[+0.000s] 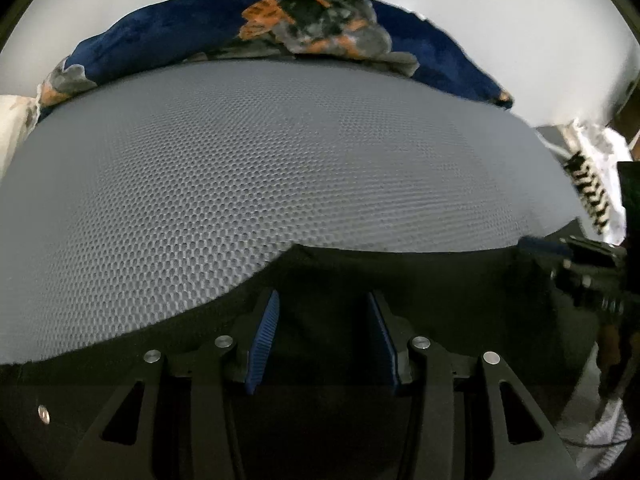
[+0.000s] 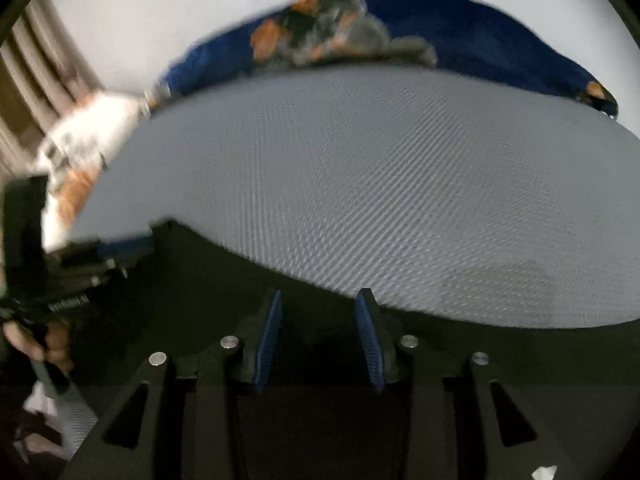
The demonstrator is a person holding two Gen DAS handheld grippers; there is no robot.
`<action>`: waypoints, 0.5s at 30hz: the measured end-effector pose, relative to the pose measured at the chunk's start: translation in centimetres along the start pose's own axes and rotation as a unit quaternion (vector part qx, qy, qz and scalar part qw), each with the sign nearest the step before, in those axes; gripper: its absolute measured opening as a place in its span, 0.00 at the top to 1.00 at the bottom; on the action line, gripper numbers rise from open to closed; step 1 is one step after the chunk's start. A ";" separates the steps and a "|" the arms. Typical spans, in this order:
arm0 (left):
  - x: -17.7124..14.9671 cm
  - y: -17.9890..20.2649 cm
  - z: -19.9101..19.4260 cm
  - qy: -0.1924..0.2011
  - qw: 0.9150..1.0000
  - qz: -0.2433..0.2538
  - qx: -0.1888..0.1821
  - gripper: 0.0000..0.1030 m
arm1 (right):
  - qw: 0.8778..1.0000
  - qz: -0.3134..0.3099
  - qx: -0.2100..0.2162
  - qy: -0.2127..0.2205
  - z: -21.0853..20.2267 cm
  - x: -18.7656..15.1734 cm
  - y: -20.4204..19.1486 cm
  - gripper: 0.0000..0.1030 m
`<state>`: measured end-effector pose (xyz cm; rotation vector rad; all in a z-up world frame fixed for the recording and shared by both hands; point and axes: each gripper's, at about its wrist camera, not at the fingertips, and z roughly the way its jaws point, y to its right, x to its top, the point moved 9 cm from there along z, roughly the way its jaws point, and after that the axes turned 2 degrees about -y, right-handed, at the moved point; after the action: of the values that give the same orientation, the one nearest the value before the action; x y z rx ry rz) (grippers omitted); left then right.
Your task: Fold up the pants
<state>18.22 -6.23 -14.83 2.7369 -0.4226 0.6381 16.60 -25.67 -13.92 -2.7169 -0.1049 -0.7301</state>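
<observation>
Left wrist view: one left tool [image 1: 323, 300], fingers apart, over one pair of black pants [image 1: 420, 280] at the near edge of the grey mesh surface [image 1: 240, 168]; one blue patterned cloth [image 1: 160, 36] lies at its far edge.

Right wrist view: one right tool [image 2: 319, 298], fingers apart, over the pants [image 2: 192, 280]; white wall [image 2: 160, 20] behind.

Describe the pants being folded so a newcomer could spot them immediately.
Start from the grey honeycomb-mesh mat that fills the middle of both wrist views. The pants are the black cloth lying over its near edge, under both grippers. They are plain black, unlike the blue patterned fabric at the mat's far edge.
</observation>
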 end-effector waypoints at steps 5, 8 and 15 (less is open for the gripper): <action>-0.6 1.2 -2.8 0.014 1.000 -0.018 -0.005 0.52 | 0.998 0.045 0.009 0.032 -5.1 -0.1 6.1 0.65; -1.3 1.6 -3.8 0.017 0.999 -0.040 -0.017 0.48 | 0.996 0.092 -0.006 0.022 -7.5 -1.8 11.4 0.63; -3.5 1.7 -4.6 0.005 0.997 -0.076 -0.007 0.47 | 0.976 0.218 -0.009 0.005 -12.4 -7.9 23.4 0.62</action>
<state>12.90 -5.44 -12.16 2.7181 -0.2138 0.6059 7.45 -51.68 -14.57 -2.6130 0.4868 -0.6125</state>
